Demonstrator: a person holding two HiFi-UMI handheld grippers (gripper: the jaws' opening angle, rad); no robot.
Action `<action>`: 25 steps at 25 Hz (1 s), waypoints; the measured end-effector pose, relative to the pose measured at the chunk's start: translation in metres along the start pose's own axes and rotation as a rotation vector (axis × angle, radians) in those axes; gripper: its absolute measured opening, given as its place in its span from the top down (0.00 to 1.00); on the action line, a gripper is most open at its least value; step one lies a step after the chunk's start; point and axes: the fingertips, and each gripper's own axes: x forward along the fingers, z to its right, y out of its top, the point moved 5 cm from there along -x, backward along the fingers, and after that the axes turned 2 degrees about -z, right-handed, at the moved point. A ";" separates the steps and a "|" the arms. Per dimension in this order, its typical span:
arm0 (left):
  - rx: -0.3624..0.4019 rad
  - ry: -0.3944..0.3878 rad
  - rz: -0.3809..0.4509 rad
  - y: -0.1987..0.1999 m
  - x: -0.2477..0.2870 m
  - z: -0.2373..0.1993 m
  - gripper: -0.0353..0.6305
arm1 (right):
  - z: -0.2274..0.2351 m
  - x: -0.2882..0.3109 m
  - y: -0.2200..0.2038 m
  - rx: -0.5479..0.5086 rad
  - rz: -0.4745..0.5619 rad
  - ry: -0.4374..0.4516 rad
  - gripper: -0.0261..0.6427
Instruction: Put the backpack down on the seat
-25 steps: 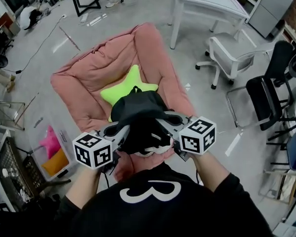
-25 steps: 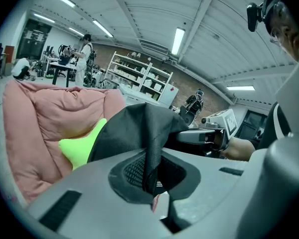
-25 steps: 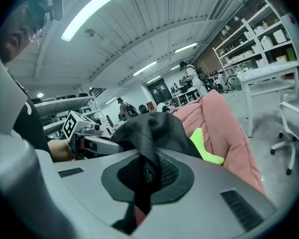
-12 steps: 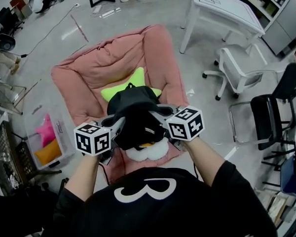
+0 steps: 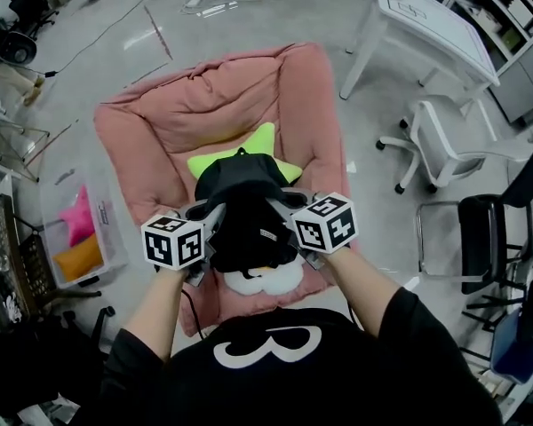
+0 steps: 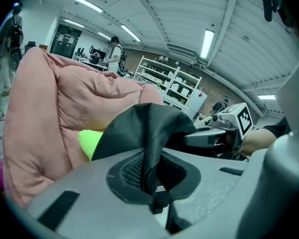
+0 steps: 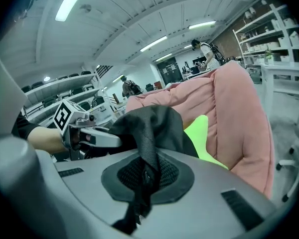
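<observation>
2 woven black backpack (image 5: 244, 202) straps (image 6: 152, 148) | left gripper (image 5: 211, 216), right gripper (image 5: 289, 207) fingers clamp them | puffy pink seat (image 5: 240, 96)

Lime-green star cushion (image 5: 249, 153) just off centre toward 12 o'clock. White table (image 5: 431, 11) at 1 o'clock. White office chair (image 5: 444, 145) at 3 o'clock; black chair (image 5: 489, 238) at 4 o'clock. Clear bin (image 5: 60, 193) at 9 o'clock, containing pink star-shaped item (image 5: 78, 223) and orange item (image 5: 78, 260). Cable (image 5: 98, 32) across floor at 11 o'clock.

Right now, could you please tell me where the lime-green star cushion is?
In the head view, the star cushion lies at the centre of the pink seat, its near part hidden behind the black backpack.
</observation>
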 end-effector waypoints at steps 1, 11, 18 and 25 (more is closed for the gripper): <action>-0.008 0.006 -0.001 -0.002 0.004 -0.006 0.92 | 0.003 0.005 -0.001 -0.008 -0.009 -0.001 0.94; -0.058 0.048 -0.015 -0.001 0.024 -0.037 0.81 | 0.024 0.030 -0.001 0.040 -0.002 -0.032 0.92; -0.106 0.108 -0.041 -0.015 0.011 -0.047 0.55 | 0.025 0.011 -0.005 0.009 0.005 -0.089 0.58; -0.093 0.154 -0.017 -0.038 -0.043 -0.032 0.52 | 0.004 -0.038 -0.028 0.016 0.050 -0.229 0.57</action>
